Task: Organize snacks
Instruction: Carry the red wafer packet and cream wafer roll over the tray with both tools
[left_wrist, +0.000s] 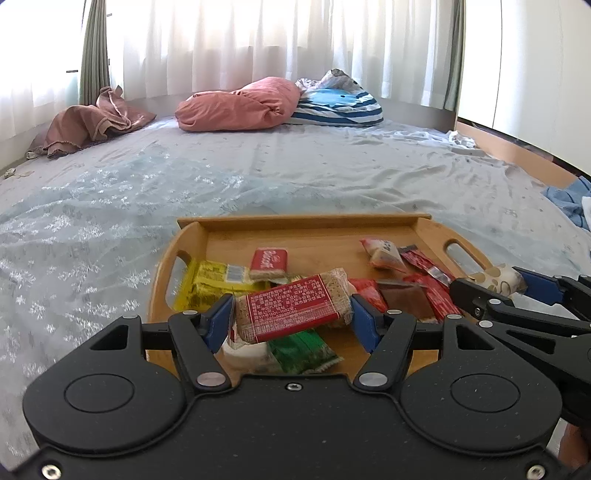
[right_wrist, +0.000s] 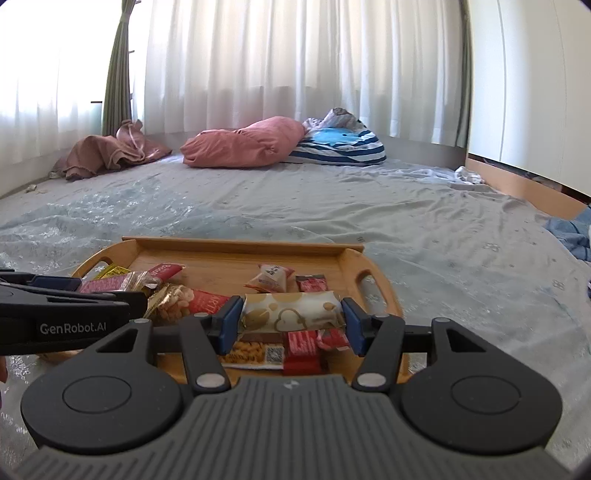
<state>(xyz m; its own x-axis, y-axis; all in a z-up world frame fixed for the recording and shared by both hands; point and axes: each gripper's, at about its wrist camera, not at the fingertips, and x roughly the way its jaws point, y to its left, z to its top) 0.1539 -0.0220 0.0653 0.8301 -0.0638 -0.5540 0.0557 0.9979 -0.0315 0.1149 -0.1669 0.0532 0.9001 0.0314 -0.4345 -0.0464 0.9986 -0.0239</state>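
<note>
Left gripper (left_wrist: 291, 319) clamps a red-labelled cereal bar (left_wrist: 293, 308); right gripper (right_wrist: 290, 321) clamps a white gold-heart packet (right_wrist: 291, 310), above the bamboo tray (left_wrist: 306, 223). Keep both level when placing.

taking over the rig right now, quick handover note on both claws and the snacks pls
Left claw: shut on the red-label bar, held above the tray.
Right claw: shut on the white bar with gold hearts, also above the tray.
Snacks: the rest lie mixed in the wooden tray on the bed, among them a yellow pack, a green pack and red sachets.
Done: two bars picked up.
Left: place both bars, then sort the remaining pile. No target spot is visible.
</note>
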